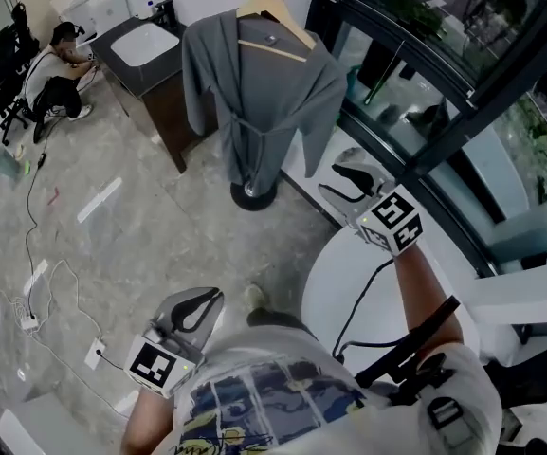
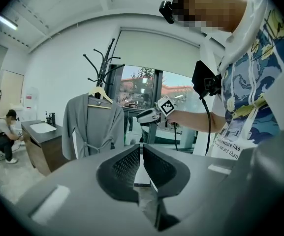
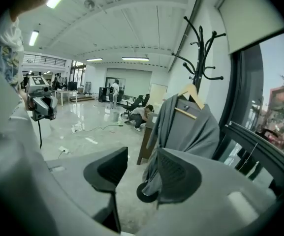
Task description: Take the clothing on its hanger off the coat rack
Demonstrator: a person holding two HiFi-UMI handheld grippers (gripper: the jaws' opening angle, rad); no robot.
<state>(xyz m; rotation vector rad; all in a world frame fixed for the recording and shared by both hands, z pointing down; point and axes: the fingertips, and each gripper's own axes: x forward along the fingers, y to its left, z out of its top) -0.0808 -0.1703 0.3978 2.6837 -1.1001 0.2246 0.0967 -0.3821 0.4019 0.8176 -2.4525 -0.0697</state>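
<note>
A grey robe (image 1: pixel 264 93) hangs on a wooden hanger (image 1: pixel 275 15) on the black coat rack, whose round base (image 1: pixel 252 195) stands on the floor by the window. My right gripper (image 1: pixel 332 182) is held out toward the robe, still well short of it. Its jaws stand open with nothing between them, and the robe (image 3: pixel 186 127) and hanger (image 3: pixel 191 95) show beyond the right gripper (image 3: pixel 142 154). My left gripper (image 1: pixel 205 300) stays low near my body. In the left gripper view the left gripper (image 2: pixel 142 150) is shut and empty, far from the robe (image 2: pixel 93 127).
A dark cabinet with a white sink (image 1: pixel 145 45) stands left of the rack, and a person (image 1: pixel 55 74) crouches beside it. Cables and a power strip (image 1: pixel 55 292) lie on the floor. A black-framed window wall (image 1: pixel 425 93) runs along the right. A white round table (image 1: pixel 349 292) is near me.
</note>
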